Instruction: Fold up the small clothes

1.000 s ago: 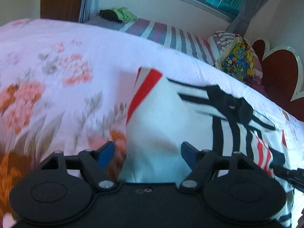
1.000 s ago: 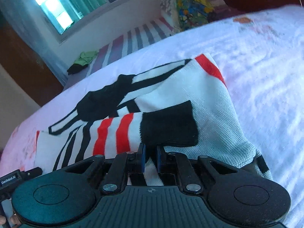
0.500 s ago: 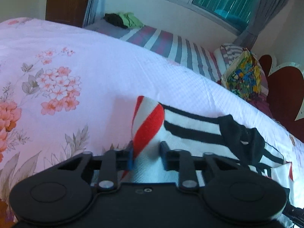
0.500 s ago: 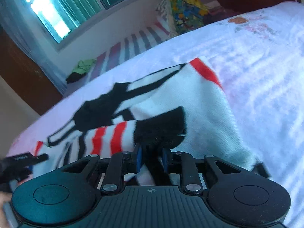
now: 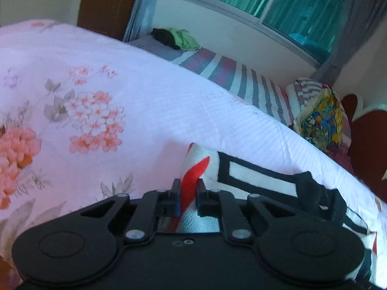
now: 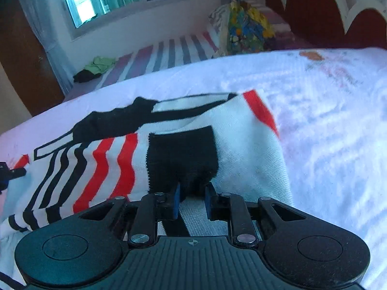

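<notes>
Garment point(image 6: 241, 140) lies crosswise (red-edged corner far right); L gripper point(image 5: 188, 193) and R gripper point(image 6: 192, 194) both pinch it.

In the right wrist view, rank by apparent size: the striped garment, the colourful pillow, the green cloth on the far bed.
1. Striped garment, though nearness to the camera enlarges it.
2. Colourful pillow.
3. Green cloth, smallest as seen, farthest away.
</notes>
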